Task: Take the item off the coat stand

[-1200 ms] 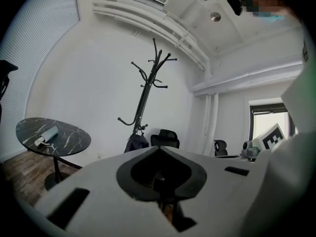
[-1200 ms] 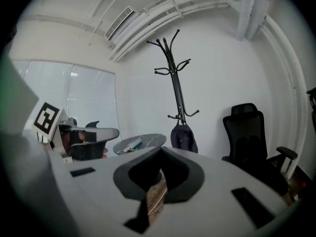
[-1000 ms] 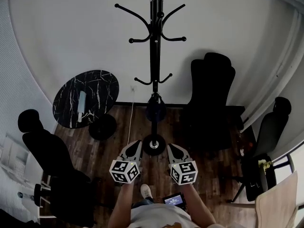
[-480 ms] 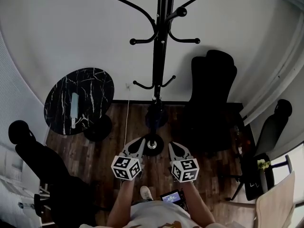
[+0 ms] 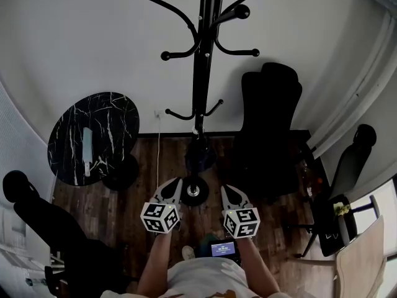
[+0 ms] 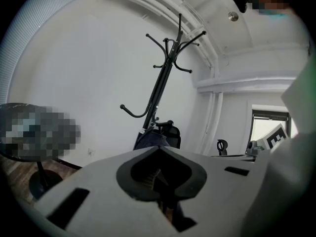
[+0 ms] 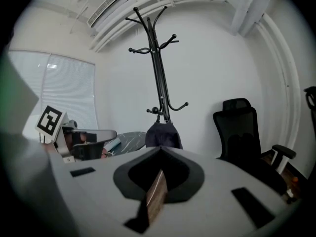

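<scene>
The item, a dark bag or folded cloth (image 5: pixel 200 154), hangs low on the coat stand (image 5: pixel 200 73), under the stand's lower pair of hooks and just above its round base. From the head view it is only a dark lump against the pole. The right gripper view shows it more plainly, as a soft, wide-bottomed shape hanging from the lower hooks. In the left gripper view it overlaps the black office chair (image 5: pixel 270 129) that stands behind and to the right of the stand. All the upper hooks are bare.

The left gripper (image 5: pixel 172 187) and the right gripper (image 5: pixel 227 192) are held side by side near the stand's base, well short of the item, both pointing towards it. Each gripper's own view shows its fingers pressed together with nothing between them.

Only the head view shows the wooden floor (image 5: pixel 142 197), a white cable (image 5: pixel 156 148) running down the wall, and a small lit screen (image 5: pixel 222 249) at the person's waist. A round marble-topped table (image 5: pixel 93 135) stands left of the stand. The right gripper view catches the other gripper's marker cube at its left edge, and the left gripper view shows a window at its right.
</scene>
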The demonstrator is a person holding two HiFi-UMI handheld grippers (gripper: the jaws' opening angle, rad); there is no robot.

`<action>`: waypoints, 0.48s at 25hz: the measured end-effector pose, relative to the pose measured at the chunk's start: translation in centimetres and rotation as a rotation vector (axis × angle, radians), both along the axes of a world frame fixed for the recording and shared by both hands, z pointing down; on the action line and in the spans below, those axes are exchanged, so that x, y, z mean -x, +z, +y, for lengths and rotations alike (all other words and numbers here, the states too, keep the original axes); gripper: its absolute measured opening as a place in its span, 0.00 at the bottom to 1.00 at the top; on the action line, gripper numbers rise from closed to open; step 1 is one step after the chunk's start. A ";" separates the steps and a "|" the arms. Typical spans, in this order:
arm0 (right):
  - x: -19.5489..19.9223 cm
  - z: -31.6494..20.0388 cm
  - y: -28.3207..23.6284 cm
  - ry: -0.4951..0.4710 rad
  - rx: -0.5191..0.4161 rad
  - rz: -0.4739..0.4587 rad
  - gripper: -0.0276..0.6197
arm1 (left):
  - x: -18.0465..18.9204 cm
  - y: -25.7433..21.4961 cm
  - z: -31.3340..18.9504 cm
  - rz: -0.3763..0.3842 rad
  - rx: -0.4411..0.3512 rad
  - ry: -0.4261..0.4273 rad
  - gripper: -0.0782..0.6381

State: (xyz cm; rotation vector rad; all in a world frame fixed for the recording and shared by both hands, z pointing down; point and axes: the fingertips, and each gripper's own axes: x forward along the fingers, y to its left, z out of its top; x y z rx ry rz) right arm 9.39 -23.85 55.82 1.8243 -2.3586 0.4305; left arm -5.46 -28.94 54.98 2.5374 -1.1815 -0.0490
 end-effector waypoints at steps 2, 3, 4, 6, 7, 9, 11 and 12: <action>-0.4 -0.5 0.2 0.007 0.001 -0.006 0.06 | -0.7 0.1 -0.3 -0.003 0.000 0.027 0.14; -0.5 -0.8 0.5 0.009 0.006 -0.013 0.06 | -1.0 0.1 -0.4 -0.004 0.000 0.038 0.14; -0.4 -1.0 0.8 0.010 0.011 -0.018 0.06 | -1.2 0.1 -0.5 -0.007 0.001 0.044 0.14; 0.0 -1.5 1.3 0.004 0.020 -0.026 0.06 | -1.1 0.5 -1.0 -0.018 0.004 0.044 0.14; 0.2 -1.9 1.5 0.000 0.022 -0.028 0.06 | -1.1 0.7 -1.3 -0.025 0.006 0.043 0.14; 0.3 -2.7 1.7 -0.003 0.023 -0.031 0.06 | -1.1 1.0 -2.1 -0.034 0.006 0.046 0.14; 0.1 -3.4 1.8 0.001 0.026 -0.027 0.06 | -1.1 1.1 -2.6 -0.031 0.003 0.052 0.14; -0.1 -3.7 1.8 0.004 0.027 -0.024 0.06 | -1.2 1.2 -2.8 -0.030 0.003 0.054 0.14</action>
